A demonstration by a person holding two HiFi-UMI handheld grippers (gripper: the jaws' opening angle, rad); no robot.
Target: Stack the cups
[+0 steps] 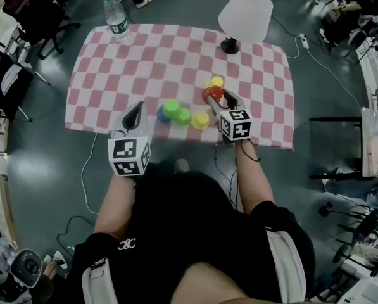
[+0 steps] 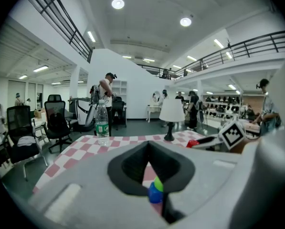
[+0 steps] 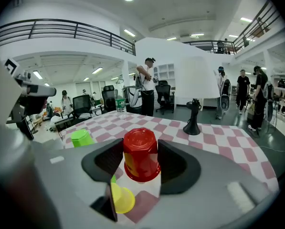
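Jaws of the right gripper (image 3: 141, 149): clamped on the tapered sides of an upturned red cup (image 3: 141, 159), held clear of the checked tablecloth (image 3: 223, 144), a yellow cup (image 3: 121, 199) just below it; jaws of the left gripper (image 2: 149, 165): drawn together, empty. Hazards, as I judge them: the red cup slipping from so slanted a grip, or coming down off-centre and toppling the yellow cup.

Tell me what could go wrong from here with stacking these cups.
1. The red cup hangs upside down between the right gripper's pads, gripped only on its tapered sides, so it might slip out.
2. The yellow cup and green cups crowd close by. Lowering the red one carelessly could knock them toward the table's near edge.
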